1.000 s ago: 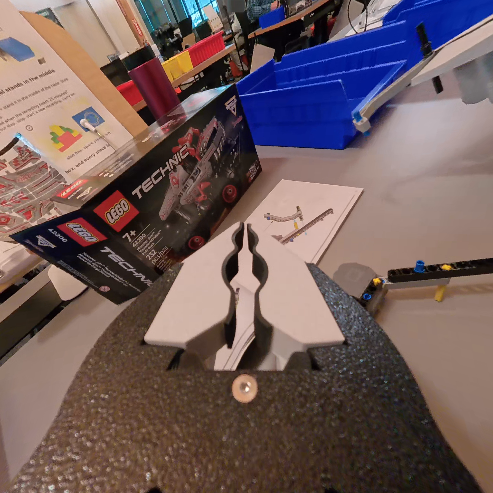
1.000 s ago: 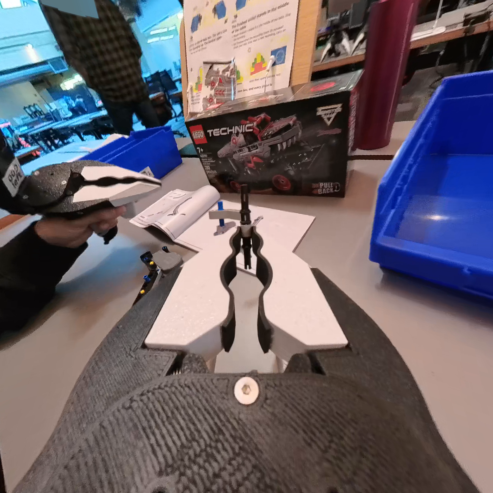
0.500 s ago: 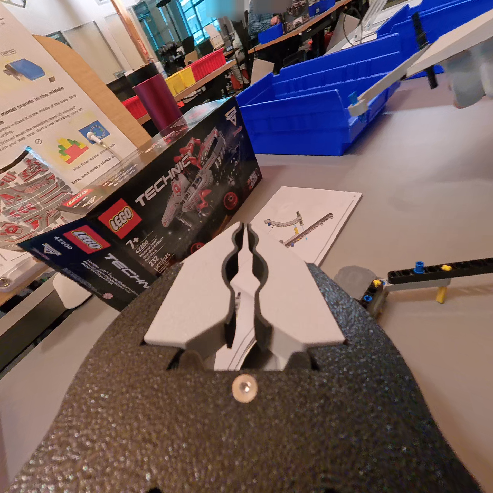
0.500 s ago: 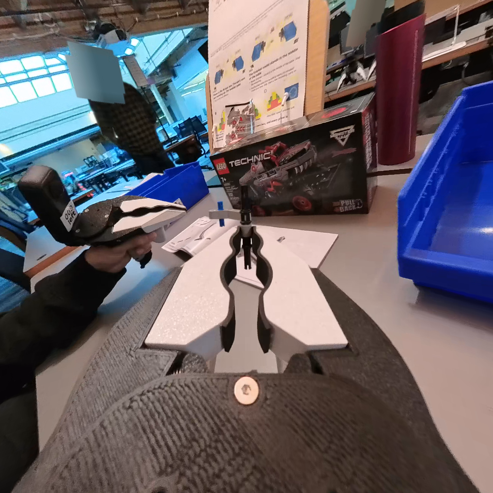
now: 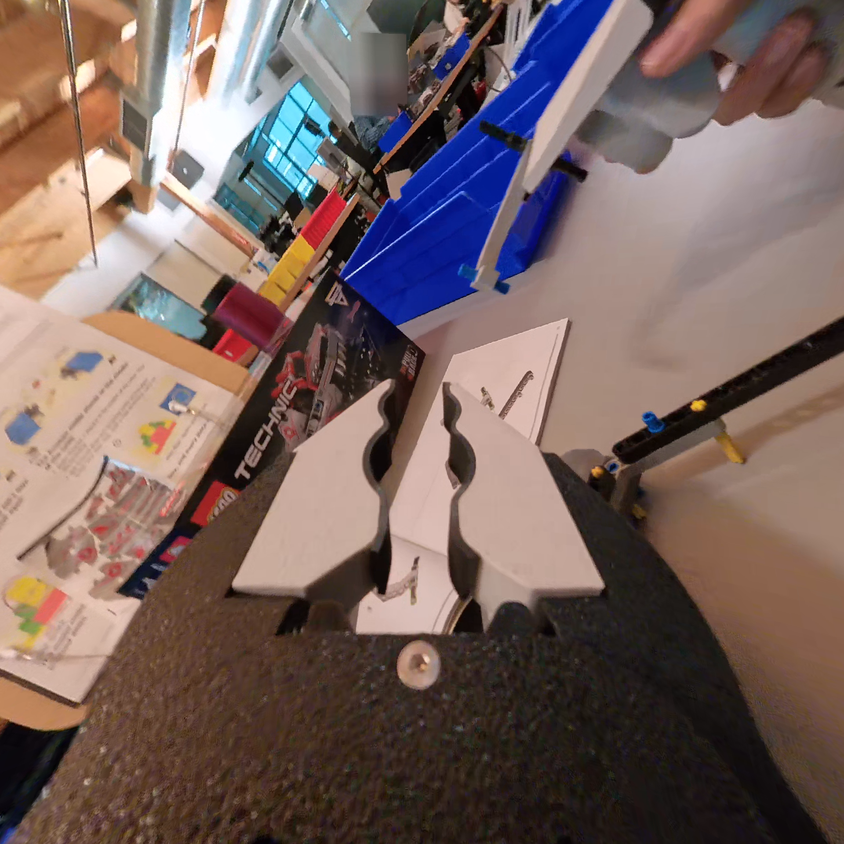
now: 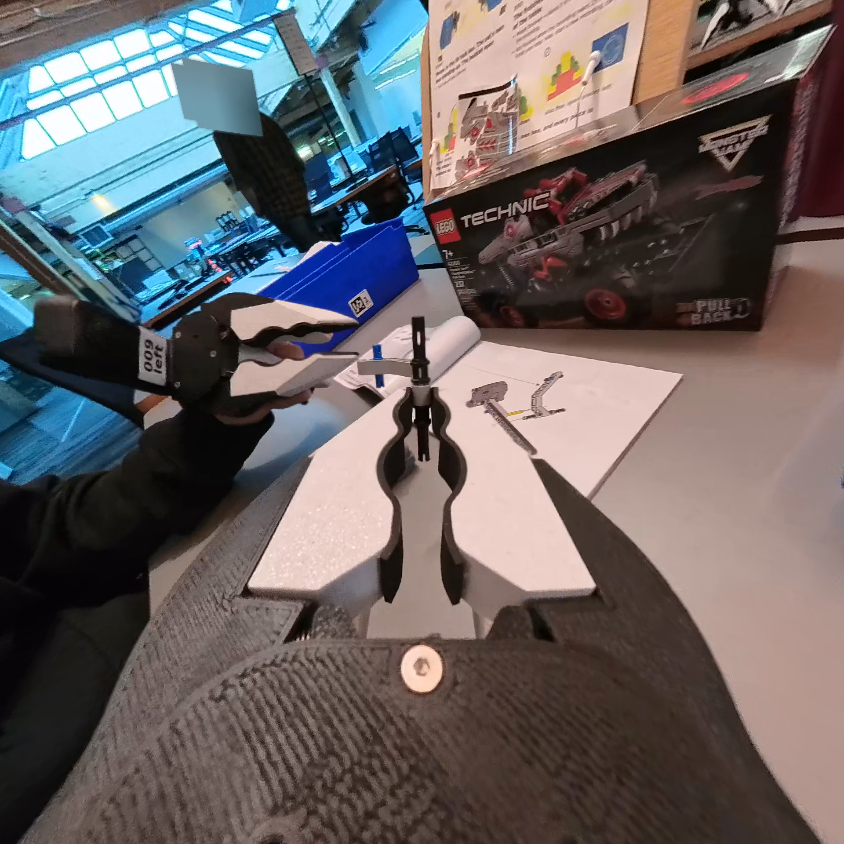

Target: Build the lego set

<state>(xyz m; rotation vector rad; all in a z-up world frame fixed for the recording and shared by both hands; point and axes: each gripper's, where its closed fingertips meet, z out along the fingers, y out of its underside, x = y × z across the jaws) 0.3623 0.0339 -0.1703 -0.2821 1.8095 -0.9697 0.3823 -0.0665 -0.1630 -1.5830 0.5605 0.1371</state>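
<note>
My right gripper is shut on a small lego sub-assembly: a grey beam with a black axle through it and a blue pin at its free end. It is held in the air above the open instruction booklet. My left gripper is open and empty, rolled to one side. In the right wrist view it hovers just left of the blue pin. In the left wrist view the right gripper and the held piece are at the upper right. A long black beam assembly lies on the table.
The lego set box stands behind the booklet, with a printed sign board behind it. Blue bins stand beyond the box and at the far left. A person stands in the background. The table is grey. Spacing between my two grippers at the tips: around 11 centimetres.
My left gripper has opened, risen and rolled to one side. My right gripper, still holding the piece, has come closer to the left gripper's open jaws.
</note>
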